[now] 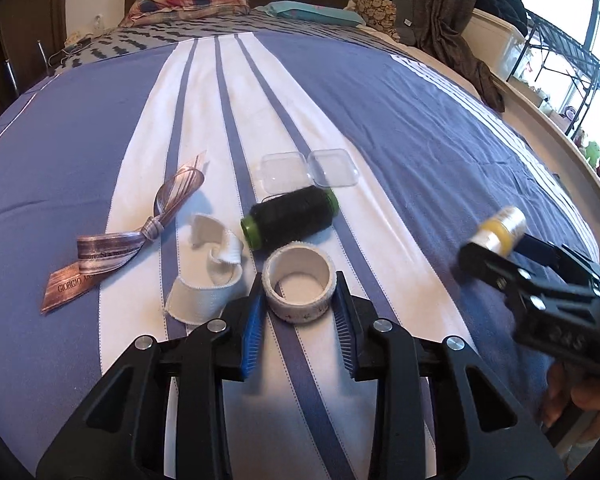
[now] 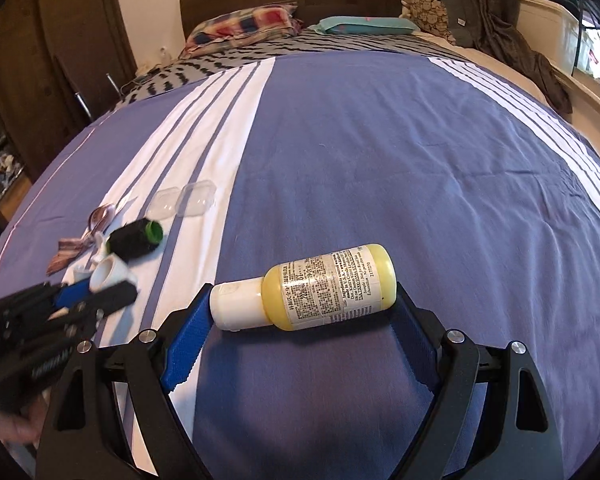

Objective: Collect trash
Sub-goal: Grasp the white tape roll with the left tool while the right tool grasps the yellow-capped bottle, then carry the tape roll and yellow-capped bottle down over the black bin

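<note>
A white tape roll [image 1: 300, 308] stands on its end on the striped bedcover [image 1: 420, 140]. My left gripper [image 1: 300, 276] has its blue pads against both sides of the roll. My right gripper [image 2: 302, 288] is shut endwise on a small yellow bottle [image 2: 328, 284] with a white cap: one pad on the cap, the other on the base. The left wrist view shows that bottle [image 1: 500, 226], blurred, in the right gripper [image 1: 496, 248] at the right. A curled white strip [image 1: 212, 276], a brown ribbon bow [image 1: 140, 236], a black thread spool [image 1: 290, 216] and an open clear plastic box [image 1: 308, 170] lie just beyond the roll.
Pillows [image 1: 192, 0] lie at the dark headboard far ahead. A brown curtain [image 1: 448, 20] and a black metal rack [image 1: 560, 64] stand along the window side at right. A wooden wardrobe [image 2: 60, 60] is at left. A hand [image 1: 580, 400] holds the right gripper.
</note>
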A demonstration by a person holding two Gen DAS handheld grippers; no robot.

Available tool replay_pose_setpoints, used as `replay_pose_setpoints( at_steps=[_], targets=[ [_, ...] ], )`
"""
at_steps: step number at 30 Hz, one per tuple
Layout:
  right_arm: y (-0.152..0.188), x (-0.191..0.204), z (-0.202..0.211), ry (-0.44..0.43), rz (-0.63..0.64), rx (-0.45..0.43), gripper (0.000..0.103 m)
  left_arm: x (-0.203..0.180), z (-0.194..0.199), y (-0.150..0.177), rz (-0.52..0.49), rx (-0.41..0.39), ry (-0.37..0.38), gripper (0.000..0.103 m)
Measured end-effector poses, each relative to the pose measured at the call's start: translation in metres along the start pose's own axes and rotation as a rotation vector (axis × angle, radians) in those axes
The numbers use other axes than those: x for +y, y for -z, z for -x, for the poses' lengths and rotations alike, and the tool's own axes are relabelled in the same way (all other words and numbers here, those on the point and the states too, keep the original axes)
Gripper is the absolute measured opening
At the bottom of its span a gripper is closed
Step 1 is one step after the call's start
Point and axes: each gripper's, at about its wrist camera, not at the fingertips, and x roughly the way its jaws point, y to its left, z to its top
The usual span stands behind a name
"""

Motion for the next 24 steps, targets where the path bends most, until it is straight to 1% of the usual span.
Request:
replay_pose_setpoints(
  at_steps=[3,7,11,15,24],
  targets=[
    [0.008,0.003,0.012,0.005,0.018,-0.014,0.085,-0.001,0.008,0.009,-0.006,-0.006,-0.013,0.031],
    [0.023,0.008,0.033,0.0,0.028,-0.027,0.085,-0.003,0.028,0.031,-0.018,-0.018,-0.034,0.031],
    [0.044,0.017,0.052,-0.016,0.046,-0.029,0.085,-0.008,0.052,0.063,-0.034,-0.037,-0.051,0.031],
    [0.063,0.026,0.074,-0.033,0.06,-0.041,0.085,-0.008,0.082,0.094,-0.016,-0.063,-0.051,0.031],
    [0.114,0.043,0.122,-0.068,0.08,-0.072,0.085,-0.013,0.142,0.15,-0.023,-0.121,-0.067,0.031]
  ],
)
